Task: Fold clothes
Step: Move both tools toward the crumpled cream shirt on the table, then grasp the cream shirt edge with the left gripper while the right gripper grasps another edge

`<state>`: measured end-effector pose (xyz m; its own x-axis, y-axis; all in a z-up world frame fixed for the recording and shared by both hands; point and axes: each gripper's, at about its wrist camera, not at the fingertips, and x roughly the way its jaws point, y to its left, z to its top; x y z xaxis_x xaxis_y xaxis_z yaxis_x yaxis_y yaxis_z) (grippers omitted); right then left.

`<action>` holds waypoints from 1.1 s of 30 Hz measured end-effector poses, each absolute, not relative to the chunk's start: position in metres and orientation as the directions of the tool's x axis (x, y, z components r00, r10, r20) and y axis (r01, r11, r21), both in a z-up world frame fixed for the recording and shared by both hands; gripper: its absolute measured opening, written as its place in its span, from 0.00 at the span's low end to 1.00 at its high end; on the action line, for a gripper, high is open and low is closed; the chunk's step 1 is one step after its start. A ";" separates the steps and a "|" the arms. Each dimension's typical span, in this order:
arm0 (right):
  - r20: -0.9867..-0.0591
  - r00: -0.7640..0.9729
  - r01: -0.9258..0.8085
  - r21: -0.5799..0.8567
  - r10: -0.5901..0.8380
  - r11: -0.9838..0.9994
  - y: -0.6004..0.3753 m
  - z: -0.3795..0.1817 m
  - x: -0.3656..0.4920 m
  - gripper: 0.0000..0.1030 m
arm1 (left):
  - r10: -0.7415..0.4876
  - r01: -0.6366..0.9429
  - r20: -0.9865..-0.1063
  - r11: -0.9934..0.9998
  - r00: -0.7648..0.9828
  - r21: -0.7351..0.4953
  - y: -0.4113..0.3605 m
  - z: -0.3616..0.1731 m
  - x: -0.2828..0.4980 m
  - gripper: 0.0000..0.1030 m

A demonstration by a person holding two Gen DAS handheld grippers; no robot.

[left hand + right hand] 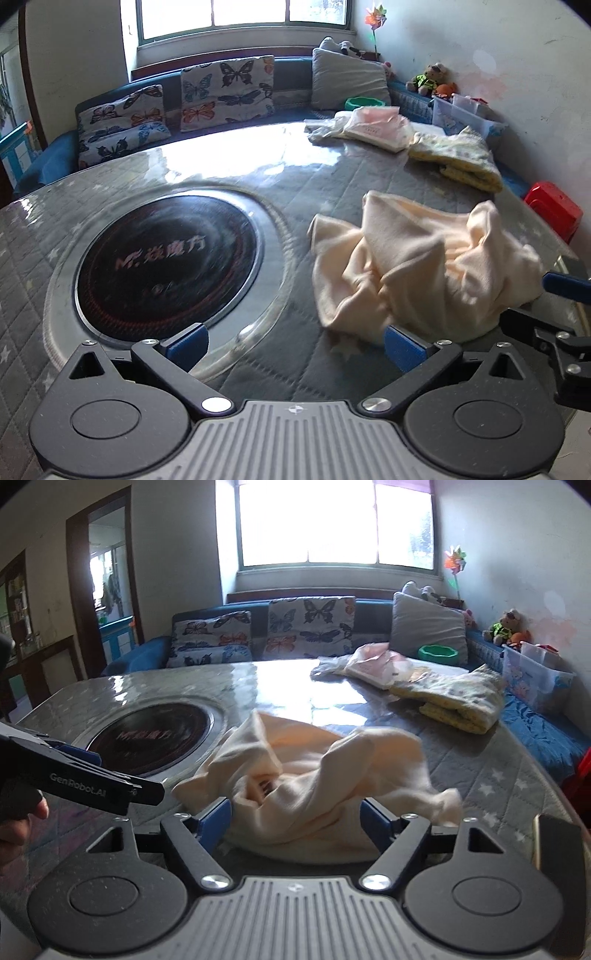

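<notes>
Red stool (553, 209) far right of the left claw, cut by the edge; cooktop lettering (159, 254) ahead-left blurs unreadable.

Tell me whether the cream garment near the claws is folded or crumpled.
Crumpled. The cream garment lies bunched in a rumpled heap on the table, with irregular creases and no flat, squared edges.

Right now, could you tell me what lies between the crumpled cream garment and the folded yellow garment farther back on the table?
Nothing: the left wrist view shows only bare quilted table cover between the cream garment and the folded yellow garment.
</notes>
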<state>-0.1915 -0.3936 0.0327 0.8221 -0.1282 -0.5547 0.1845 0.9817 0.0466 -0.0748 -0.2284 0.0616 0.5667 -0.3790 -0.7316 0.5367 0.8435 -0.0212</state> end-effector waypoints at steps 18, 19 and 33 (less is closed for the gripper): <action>-0.572 0.804 0.303 0.164 -0.160 0.939 -0.459 0.037 -0.132 0.58 | -0.381 0.488 -0.721 0.870 0.579 -0.067 -0.299 0.084 -0.003 1.00; -0.576 0.802 0.306 0.170 -0.158 0.937 -0.460 0.036 -0.131 0.55 | -0.379 0.484 -0.725 0.872 0.575 -0.072 -0.303 0.082 0.002 1.00; -0.583 0.807 0.268 0.219 -0.094 0.938 -0.464 0.024 -0.137 0.15 | -0.501 0.565 -0.770 0.793 0.394 -0.226 -0.317 0.050 0.015 0.18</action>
